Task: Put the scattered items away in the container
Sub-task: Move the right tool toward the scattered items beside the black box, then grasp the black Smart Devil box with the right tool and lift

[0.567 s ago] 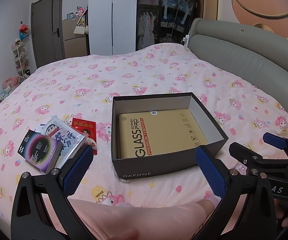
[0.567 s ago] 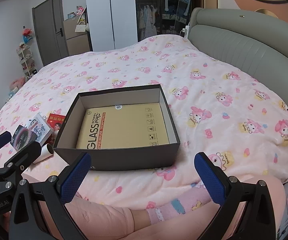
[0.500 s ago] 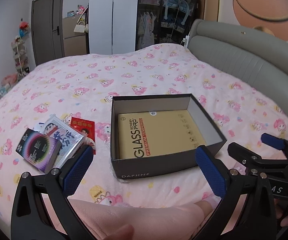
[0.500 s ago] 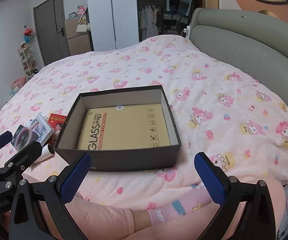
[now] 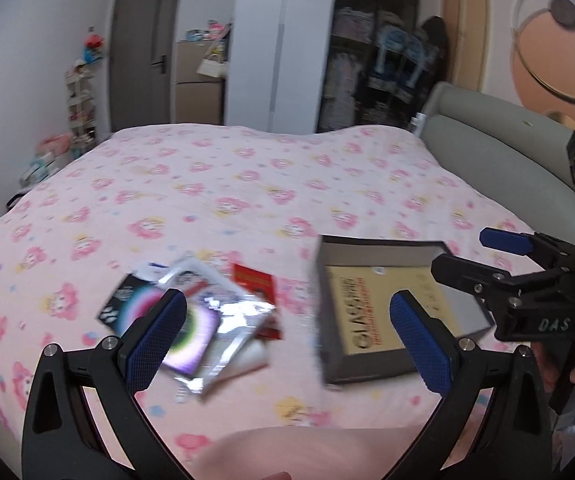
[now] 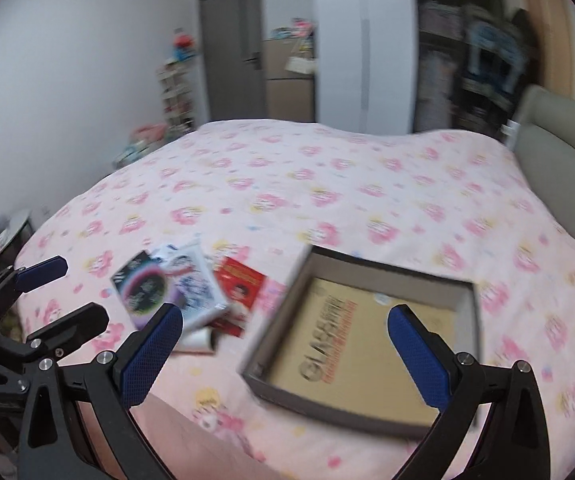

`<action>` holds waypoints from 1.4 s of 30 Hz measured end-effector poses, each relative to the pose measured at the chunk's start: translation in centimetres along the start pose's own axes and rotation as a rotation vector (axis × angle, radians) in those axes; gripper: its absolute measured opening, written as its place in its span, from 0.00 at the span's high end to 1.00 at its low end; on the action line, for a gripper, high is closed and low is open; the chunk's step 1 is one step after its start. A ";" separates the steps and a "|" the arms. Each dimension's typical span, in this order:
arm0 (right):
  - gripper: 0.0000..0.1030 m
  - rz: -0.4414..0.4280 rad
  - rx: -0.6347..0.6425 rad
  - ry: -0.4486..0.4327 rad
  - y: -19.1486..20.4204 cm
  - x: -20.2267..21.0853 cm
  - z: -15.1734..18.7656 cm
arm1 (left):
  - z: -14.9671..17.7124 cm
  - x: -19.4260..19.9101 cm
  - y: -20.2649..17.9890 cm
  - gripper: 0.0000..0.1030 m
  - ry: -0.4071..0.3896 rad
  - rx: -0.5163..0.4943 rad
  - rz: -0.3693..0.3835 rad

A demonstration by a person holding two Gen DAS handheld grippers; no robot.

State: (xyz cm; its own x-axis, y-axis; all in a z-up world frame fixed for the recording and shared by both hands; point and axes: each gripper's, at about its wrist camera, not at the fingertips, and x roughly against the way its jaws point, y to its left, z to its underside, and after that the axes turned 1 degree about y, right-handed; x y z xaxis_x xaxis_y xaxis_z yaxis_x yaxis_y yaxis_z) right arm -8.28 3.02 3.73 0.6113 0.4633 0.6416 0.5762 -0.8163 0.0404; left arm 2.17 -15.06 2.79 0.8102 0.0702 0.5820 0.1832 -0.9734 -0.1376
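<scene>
Loosely heaped at 9 o'clock of the dark cardboard box (image 6: 371, 364), glossy blurred packets (image 6: 175, 292) overlap; left gripper (image 5: 287, 332) and right gripper (image 6: 283, 344) both gape empty.

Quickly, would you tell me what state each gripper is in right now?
Left gripper: open, holding nothing.
Right gripper: open, holding nothing.

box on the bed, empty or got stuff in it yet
Not empty: the open box holds one flat yellow "GLASS" pack. The scattered items lie outside, left of it.
</scene>
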 end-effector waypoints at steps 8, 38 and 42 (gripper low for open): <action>0.12 -0.107 0.060 0.101 4.9 -7.3 -1.8 | 1.1 -2.4 6.6 0.08 0.064 0.110 -0.101; 0.77 -0.265 0.187 0.436 12.9 -27.0 0.4 | 8.3 -15.5 19.1 0.59 0.352 0.477 -0.101; 0.80 -0.373 0.223 0.504 14.2 -25.9 1.9 | 8.6 -14.6 20.5 0.60 0.337 0.515 -0.115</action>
State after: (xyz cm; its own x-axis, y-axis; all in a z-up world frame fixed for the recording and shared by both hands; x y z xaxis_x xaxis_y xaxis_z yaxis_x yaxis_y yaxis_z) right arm -14.91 -19.94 -13.77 0.0521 0.4390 0.8970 0.8317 -0.5163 0.2044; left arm -1.14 -34.13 -15.38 0.5643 0.0140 0.8255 0.5721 -0.7275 -0.3787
